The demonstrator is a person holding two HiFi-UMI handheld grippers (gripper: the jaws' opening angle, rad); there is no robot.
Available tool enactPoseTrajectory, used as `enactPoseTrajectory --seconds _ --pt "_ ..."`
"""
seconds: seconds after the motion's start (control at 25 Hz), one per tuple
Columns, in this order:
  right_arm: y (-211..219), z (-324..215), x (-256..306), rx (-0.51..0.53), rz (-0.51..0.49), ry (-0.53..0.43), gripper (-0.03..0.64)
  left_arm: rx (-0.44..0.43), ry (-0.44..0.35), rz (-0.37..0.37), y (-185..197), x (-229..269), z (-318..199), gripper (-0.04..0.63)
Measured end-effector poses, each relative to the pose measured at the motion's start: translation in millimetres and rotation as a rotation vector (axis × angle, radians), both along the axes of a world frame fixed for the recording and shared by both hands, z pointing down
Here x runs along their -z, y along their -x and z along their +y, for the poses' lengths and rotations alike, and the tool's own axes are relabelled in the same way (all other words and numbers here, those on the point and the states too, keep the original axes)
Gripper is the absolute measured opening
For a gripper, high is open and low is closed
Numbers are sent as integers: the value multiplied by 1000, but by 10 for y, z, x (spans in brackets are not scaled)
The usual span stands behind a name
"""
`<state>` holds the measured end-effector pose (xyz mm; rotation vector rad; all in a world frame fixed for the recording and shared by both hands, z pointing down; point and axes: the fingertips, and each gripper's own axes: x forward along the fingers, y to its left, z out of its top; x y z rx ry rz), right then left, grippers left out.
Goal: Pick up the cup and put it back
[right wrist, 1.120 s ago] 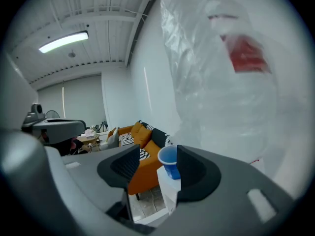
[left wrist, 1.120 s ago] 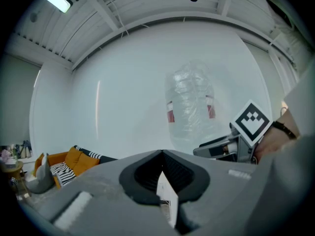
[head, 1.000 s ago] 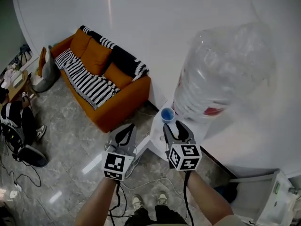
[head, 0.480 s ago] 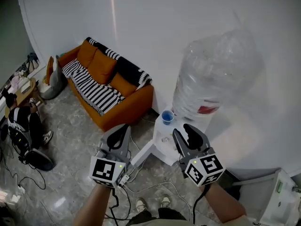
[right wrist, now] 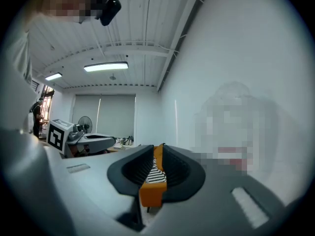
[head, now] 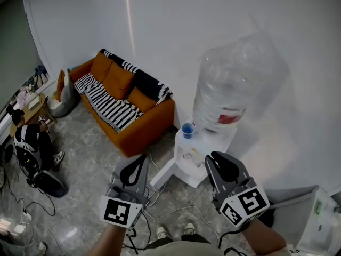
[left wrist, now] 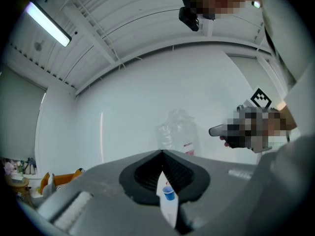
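Observation:
A small blue cup point(head: 187, 130) stands on top of the white water dispenser point(head: 198, 152), beside the big clear bottle point(head: 234, 84). Both grippers hang in the air well short of it, with nothing in them. My left gripper point(head: 133, 170) has its jaw tips together. Through the slit behind its tips point(left wrist: 161, 152) the cup point(left wrist: 169, 194) shows far off. My right gripper point(head: 225, 168) stands right of the dispenser. Its jaws point(right wrist: 158, 145) have just been closing and a narrow gap is left, with only the distant sofa seen through it.
An orange sofa point(head: 125, 103) with a striped blanket stands along the white wall. A person sits on the floor at far left point(head: 26, 143). Cables point(head: 170, 209) lie on the marble floor near my feet. A white appliance point(head: 319, 223) is at the bottom right.
Both grippers have drawn back from the dispenser toward the bottom of the head view, the right one also shifting right. The cup has stayed on the dispenser.

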<state>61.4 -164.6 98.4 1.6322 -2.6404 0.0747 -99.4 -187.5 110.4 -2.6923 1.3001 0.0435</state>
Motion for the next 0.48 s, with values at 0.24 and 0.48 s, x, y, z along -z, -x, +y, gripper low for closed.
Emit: enactPoseTrajectory --seconds 0.24,0.48 --pt "-25 336 76 18 44 -18 37 8 79 -66 -18 -167 364 2" --pt "-97 467 30 30 43 -1 3 22 122 -69 19 -271 542 2"
